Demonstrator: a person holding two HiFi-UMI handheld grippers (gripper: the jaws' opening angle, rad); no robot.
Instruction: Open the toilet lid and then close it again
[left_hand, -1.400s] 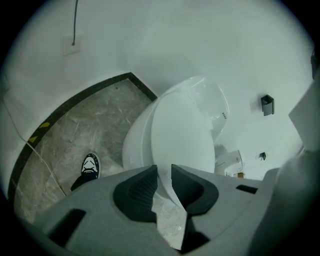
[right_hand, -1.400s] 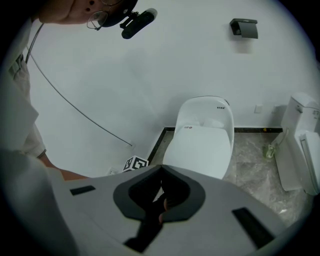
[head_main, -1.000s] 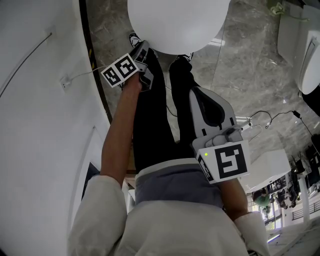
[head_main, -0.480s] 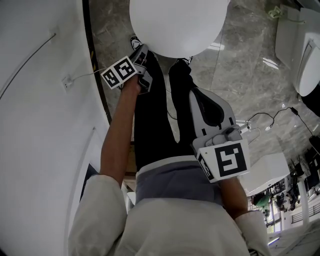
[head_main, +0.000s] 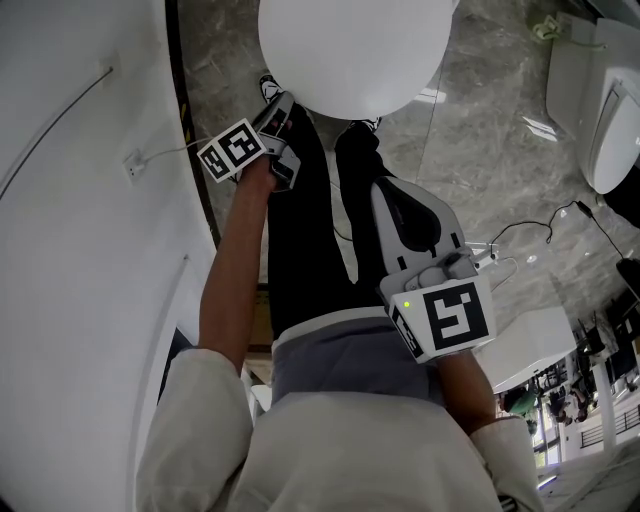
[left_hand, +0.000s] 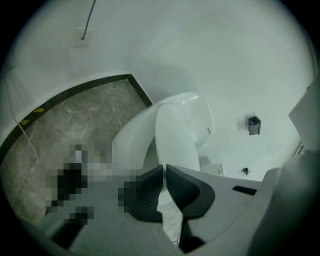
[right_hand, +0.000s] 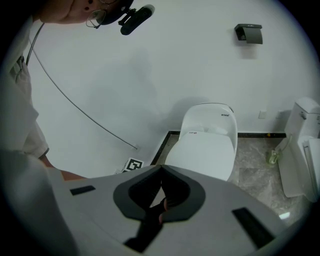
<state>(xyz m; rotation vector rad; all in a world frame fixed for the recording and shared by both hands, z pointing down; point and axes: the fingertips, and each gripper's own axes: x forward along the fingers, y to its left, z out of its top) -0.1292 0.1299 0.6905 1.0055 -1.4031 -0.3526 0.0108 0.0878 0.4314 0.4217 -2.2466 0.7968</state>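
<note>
I have the left gripper (head_main: 283, 103) at the near rim of the white oval plastic toilet lid (head_main: 355, 50), on the lid's left side in the head view. Its jaws have just been closing. In the left gripper view (left_hand: 164, 168) they stand almost together, with only a thin pale strip of the lid's edge (left_hand: 175, 140) between the tips, so I read them as pinching that rim.

The right gripper (head_main: 392, 190) hangs apart from the toilet, above the person's dark trousers (head_main: 300, 240). In its own view (right_hand: 160, 169) the jaws are pressed together at the tips with nothing between them. From there the lid (right_hand: 202, 152) lies low over the bowl.

The toilet stands on the grey marbled floor (head_main: 480, 130) against the white wall (right_hand: 150, 75).
</note>
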